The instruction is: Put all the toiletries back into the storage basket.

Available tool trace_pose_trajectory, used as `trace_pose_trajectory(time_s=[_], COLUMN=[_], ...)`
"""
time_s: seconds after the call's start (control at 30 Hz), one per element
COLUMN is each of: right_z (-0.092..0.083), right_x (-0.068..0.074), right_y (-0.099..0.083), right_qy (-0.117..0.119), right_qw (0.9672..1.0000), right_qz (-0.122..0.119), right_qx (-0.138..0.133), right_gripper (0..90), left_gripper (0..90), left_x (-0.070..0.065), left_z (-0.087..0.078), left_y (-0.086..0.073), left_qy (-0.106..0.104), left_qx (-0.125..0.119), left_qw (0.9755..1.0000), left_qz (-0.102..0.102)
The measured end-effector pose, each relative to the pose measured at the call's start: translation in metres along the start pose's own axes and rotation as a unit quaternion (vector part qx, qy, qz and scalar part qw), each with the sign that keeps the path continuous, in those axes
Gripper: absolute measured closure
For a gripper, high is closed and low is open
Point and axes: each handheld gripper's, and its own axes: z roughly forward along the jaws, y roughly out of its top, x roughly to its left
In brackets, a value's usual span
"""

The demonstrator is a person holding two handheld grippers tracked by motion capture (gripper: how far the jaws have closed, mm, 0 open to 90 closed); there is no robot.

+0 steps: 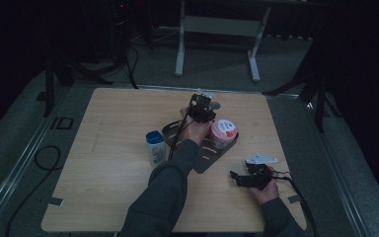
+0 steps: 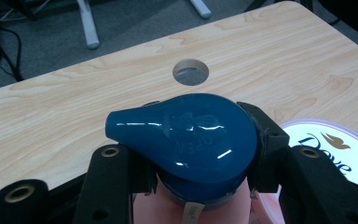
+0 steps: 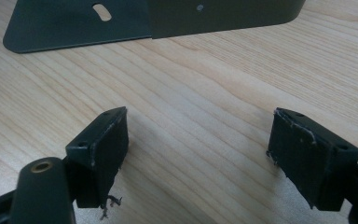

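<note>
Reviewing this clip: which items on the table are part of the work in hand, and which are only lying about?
In the job:
- left claw, shut on the blue-capped pink bottle
- dark metal tray

Lying about:
- Dove jar
- white bottle with blue cap
- right claw, open over bare wood

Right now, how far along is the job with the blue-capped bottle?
Done: the Dove jar already sits on the dark tray. In hand: the left claw is clamped on the blue-capped bottle over the tray. Left: the white bottle stands on the table beside the tray; the right claw rests open, empty.
</note>
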Motion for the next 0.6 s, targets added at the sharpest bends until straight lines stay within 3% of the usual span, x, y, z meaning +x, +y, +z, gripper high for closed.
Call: trace_pose_trajectory(time_s=[0.3,0.4,0.6], right_z=[0.0000,0.0000,0.0000], right_x=[0.0000,0.0000,0.0001], right_y=[0.0000,0.0000,0.0000], right_qy=[0.000,0.000,0.000], right_qw=[1.0000,1.0000,1.0000], right_qz=[0.000,0.000,0.000], right_qx=[0.000,0.000,0.000], right_gripper=[19.6,19.6,19.6], left_gripper=[52.6,52.5,52.3], left_x=[-0.0046,-0.0068,-0.0041], left_z=[-0.0013,-0.0020,-0.0037], left_y=[-0.0026,-0.0040,-0.0060], left_qy=[0.016,0.022,0.012], left_qx=[-0.003,-0.004,-0.001], left_qw=[0.9998,0.9997,0.9999], left_qz=[-0.009,-0.003,0.005])
